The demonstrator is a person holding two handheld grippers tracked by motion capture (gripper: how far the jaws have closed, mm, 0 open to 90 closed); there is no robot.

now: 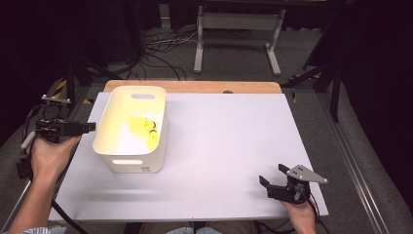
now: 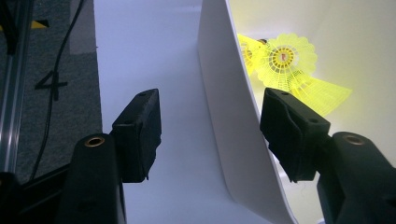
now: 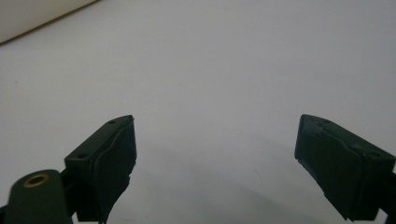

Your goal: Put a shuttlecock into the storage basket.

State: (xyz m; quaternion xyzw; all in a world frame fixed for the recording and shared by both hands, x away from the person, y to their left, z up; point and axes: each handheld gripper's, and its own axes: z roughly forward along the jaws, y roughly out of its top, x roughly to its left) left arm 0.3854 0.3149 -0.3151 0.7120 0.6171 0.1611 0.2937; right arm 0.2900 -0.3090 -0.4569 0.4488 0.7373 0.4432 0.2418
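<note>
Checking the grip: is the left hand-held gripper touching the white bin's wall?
Apart. The left gripper view shows the bin wall between the left hand-held gripper's open jaws, gaps either side.

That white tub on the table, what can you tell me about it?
The white tub looks like smooth plastic, rectangular with rounded corners and a slot handle at each end. It stands upright on the table toward its left side. Yellow shuttlecocks lie inside it. The left gripper straddles one wall, jaws apart, one outside and one inside, neither visibly pressing.
</note>
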